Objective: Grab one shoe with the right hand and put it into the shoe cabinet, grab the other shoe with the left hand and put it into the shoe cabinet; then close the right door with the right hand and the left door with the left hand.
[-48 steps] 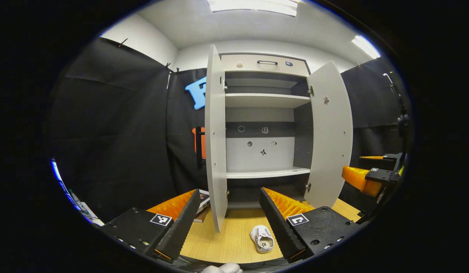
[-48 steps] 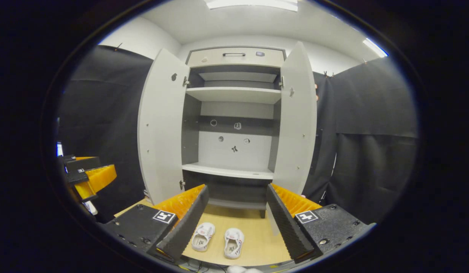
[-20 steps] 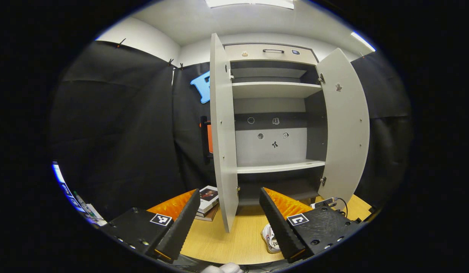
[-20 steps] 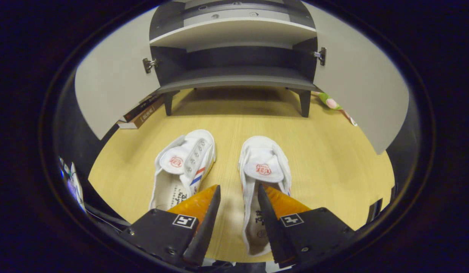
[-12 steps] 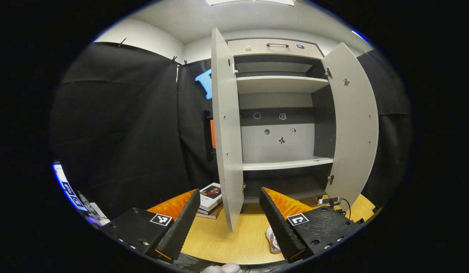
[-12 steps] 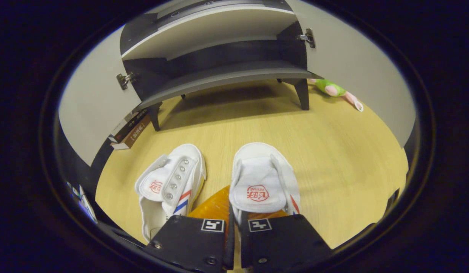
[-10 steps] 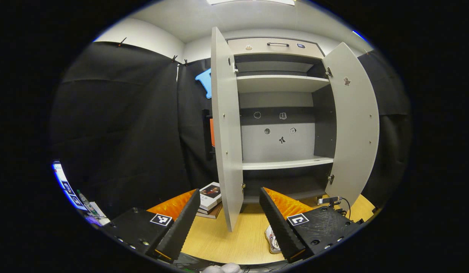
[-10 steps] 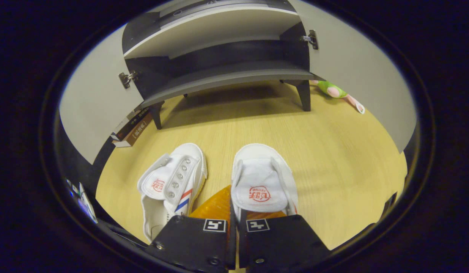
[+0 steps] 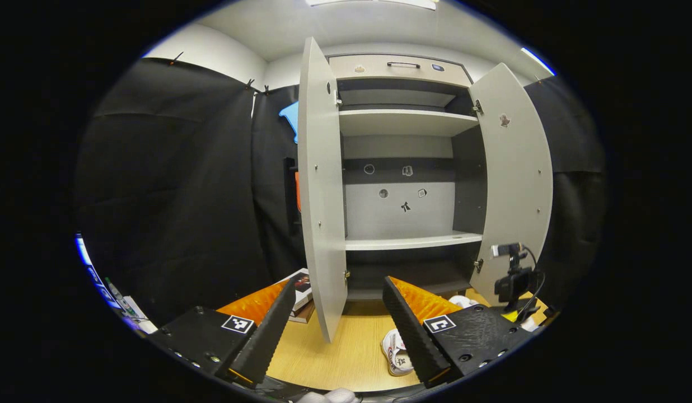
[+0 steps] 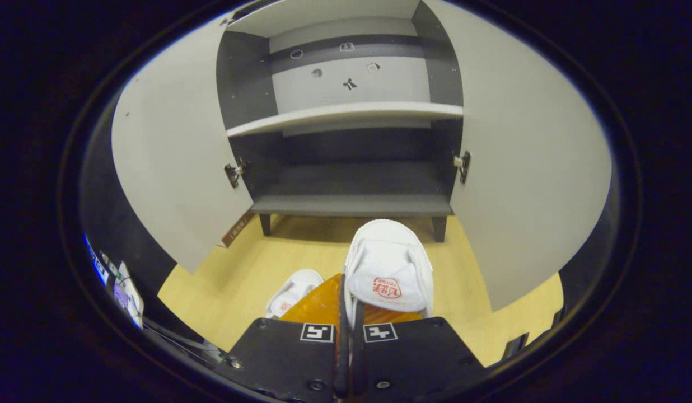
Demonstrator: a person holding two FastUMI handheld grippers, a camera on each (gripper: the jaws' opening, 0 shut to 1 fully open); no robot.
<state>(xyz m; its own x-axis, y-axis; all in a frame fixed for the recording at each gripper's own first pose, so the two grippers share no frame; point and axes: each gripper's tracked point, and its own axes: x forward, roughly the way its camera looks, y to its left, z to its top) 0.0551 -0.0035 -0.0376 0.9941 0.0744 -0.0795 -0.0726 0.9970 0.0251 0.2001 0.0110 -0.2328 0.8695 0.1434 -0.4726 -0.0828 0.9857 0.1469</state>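
Note:
My right gripper (image 10: 349,291) is shut on the side wall of a white shoe (image 10: 388,263) with a red logo. It holds the shoe above the wooden floor (image 10: 239,280), toe toward the cabinet's dark bottom shelf (image 10: 351,204). The other white shoe (image 10: 293,294) lies on the floor to the left and below; in the left gripper view this shoe (image 9: 395,358) sits beside my left gripper's right finger. My left gripper (image 9: 338,281) stands open with nothing in it, facing the cabinet. The left door (image 9: 318,184) and the right door (image 9: 517,168) both stand open.
A stack of books (image 9: 301,285) lies on the floor behind the left door. The right gripper's camera mount (image 9: 511,282) shows near the right door's foot. The cabinet has a white middle shelf (image 9: 413,242) and an upper shelf (image 9: 402,120). Black cloth walls stand on both sides.
My right gripper came down over the right-hand shoe, shut on its side and lifted it off the floor toward the cabinet. The left gripper has stayed open and hardly moved.

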